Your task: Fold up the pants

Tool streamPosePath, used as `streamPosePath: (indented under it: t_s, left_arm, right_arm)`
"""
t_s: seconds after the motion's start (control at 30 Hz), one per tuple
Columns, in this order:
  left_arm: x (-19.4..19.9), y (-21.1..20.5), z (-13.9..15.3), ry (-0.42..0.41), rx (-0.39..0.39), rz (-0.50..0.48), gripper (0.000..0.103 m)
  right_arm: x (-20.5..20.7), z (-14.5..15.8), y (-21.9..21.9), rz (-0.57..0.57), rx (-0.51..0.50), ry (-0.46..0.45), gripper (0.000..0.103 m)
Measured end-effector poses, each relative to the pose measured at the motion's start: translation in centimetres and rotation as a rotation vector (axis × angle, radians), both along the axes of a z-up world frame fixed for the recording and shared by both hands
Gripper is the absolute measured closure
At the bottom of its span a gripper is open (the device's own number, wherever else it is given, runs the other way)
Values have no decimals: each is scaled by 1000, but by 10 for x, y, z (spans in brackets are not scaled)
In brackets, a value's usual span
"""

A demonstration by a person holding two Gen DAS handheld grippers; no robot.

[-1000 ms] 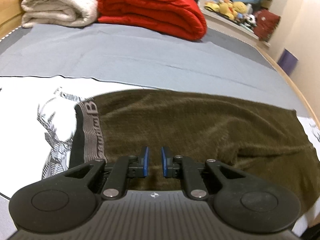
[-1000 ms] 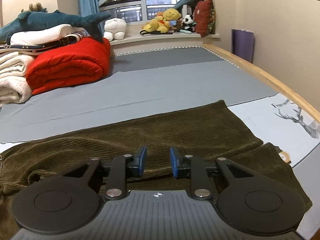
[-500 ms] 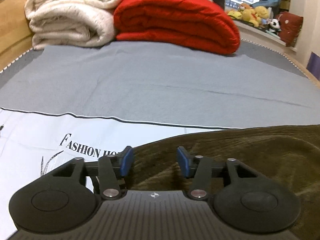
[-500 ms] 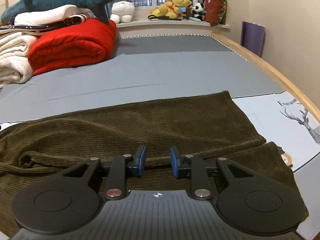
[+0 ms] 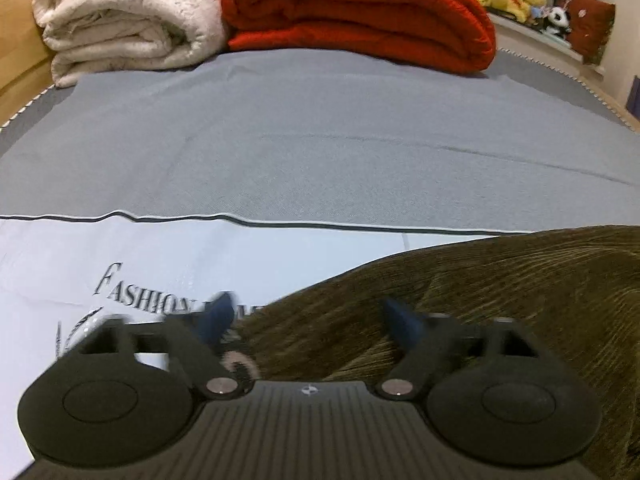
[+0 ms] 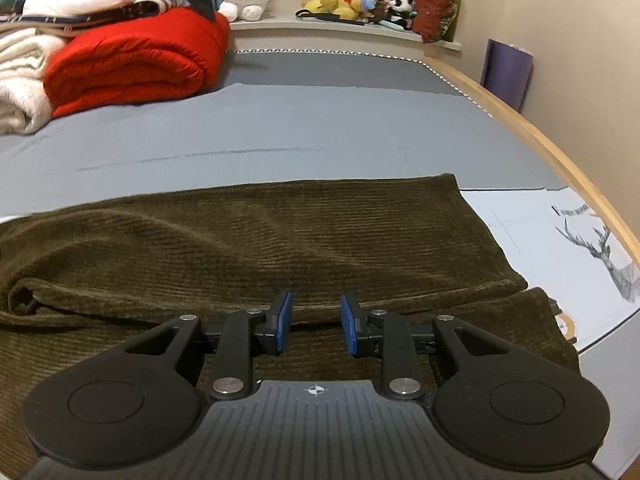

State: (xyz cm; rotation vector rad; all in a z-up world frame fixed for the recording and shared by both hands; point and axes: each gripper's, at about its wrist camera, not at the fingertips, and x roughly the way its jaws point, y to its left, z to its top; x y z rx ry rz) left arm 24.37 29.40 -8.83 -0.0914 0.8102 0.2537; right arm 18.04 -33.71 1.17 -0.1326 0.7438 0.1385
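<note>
Dark olive corduroy pants (image 6: 280, 240) lie across a white printed sheet (image 5: 120, 256) on a grey bed, one leg folded over the other. In the left wrist view the pants (image 5: 500, 288) fill the lower right, their waist end under my left gripper (image 5: 308, 316), which is wide open, low and blurred by motion. My right gripper (image 6: 315, 322) is open a little way, empty, just above the near edge of the upper leg. The hems (image 6: 520, 280) lie at the right.
A folded red quilt (image 5: 360, 12) and cream blankets (image 5: 128, 20) are stacked at the far side of the bed. Plush toys (image 6: 352, 0) line the windowsill. The wooden bed edge (image 6: 552, 148) runs along the right. Grey bedspread (image 5: 320, 140) lies beyond the pants.
My left gripper has opened from nearly shut to wide and dropped low toward the waistband end. My right gripper has lowered and moved forward a little, its opening unchanged.
</note>
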Motion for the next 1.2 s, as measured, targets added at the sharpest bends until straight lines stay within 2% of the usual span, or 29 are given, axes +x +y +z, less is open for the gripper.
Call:
streamPosePath:
  t_s: [0.03, 0.07, 0.1, 0.2, 0.27, 0.4, 0.57, 0.67, 0.8, 0.83, 0.93, 1.03, 1.1, 1.17, 1.2]
  left_arm:
    - [0, 2, 0, 0, -6, -7, 49]
    - [0, 3, 1, -4, -41, -34, 77]
    - [-1, 2, 2, -2, -64, -52, 81]
    - [-5, -14, 4, 14, 35, -103, 91]
    - [-10, -19, 7, 15, 54, -114, 93]
    - [-24, -18, 24, -6, 4, -115, 96]
    - [-52, -28, 56, -7, -22, -162, 96]
    - [-77, -39, 72, 2, -42, -198, 97]
    - [-130, -61, 91, 26, 1, -309, 97]
    - [-144, -63, 93, 34, -13, -321, 97]
    - [-191, -73, 94, 59, -54, -362, 98]
    - [-227, -84, 81, 84, -89, -391, 97]
    - [-240, -89, 67, 142, -125, -404, 96]
    - [-243, -88, 53, 219, -123, -363, 95]
    - [-242, -86, 48, 248, -137, -343, 90]
  right_arm:
    - [0, -1, 2, 4, -8, 0, 75]
    - [-1, -1, 3, 7, -16, 0, 75]
    - [-1, -2, 5, 8, -22, 0, 75]
    - [-3, -2, 6, 3, -47, -10, 75]
    - [-6, -2, 5, -10, -54, -16, 75]
    - [-11, -3, 4, -31, -68, -15, 75]
    - [-22, -2, 5, -46, -89, -30, 75]
    - [-30, 0, 6, -56, -77, -35, 75]
    - [-38, 3, 8, -62, -52, -34, 75]
    - [-41, 4, 9, -58, -48, -37, 75]
    - [-51, 8, 14, -36, -38, -53, 75]
    - [-59, 11, 18, -6, -39, -69, 75]
    - [-63, 12, 19, 11, -50, -73, 75]
    - [-64, 12, 18, 16, -57, -73, 75]
    - [-65, 12, 17, 16, -58, -72, 75]
